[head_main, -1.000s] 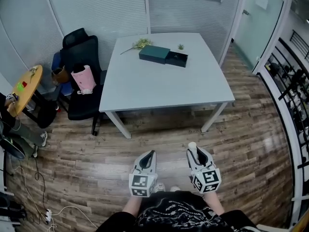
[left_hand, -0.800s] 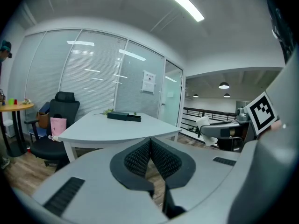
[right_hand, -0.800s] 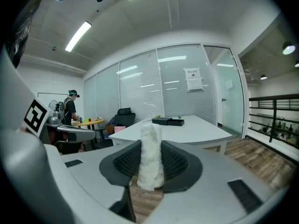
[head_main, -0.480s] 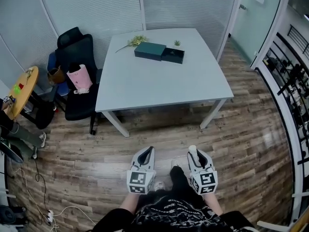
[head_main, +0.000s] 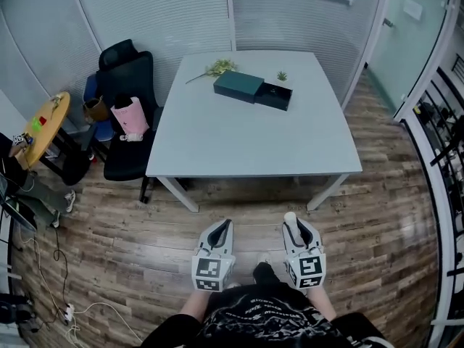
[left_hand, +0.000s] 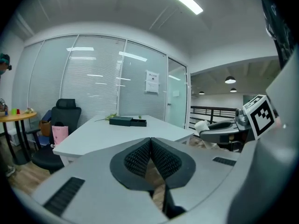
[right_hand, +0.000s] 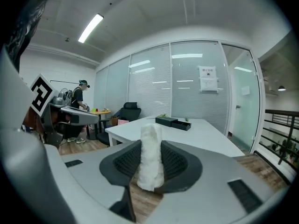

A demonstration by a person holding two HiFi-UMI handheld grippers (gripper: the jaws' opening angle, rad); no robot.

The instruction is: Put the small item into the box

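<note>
Since the earlier frames the surface (head_main: pixel 254 143) and everything on it had slid a little to the right in the head view, while both claws kept their places side by side low in the frame, in front of the person's dark shirt. A bare stretch of wooden floor (head_main: pixel 130 238) lay between the claws and the near edge of the surface. Well ahead of the claws, toward the far side of the surface, sat the dark green box (head_main: pixel 253 90), its darker inner part drawn out on the right. A leafy sprig (head_main: pixel 217 67) lay just beyond the box and a small green plant (head_main: pixel 281 76) beside its open end. Off to the left of the left claw stood a black office chair (head_main: pixel 127 85) carrying a pink bag (head_main: pixel 130 118), and further left a round yellow side table (head_main: pixel 47 125). The left claw (head_main: pixel 225 227) had its ribbed pads pressed together with nothing between them. The right claw (head_main: pixel 293 227) was partly closed, gripping the small item, a white cloth-like roll (right_hand: pixel 151 155) that stood upright between the pads and rose above their tips, well apart from the box.
</note>
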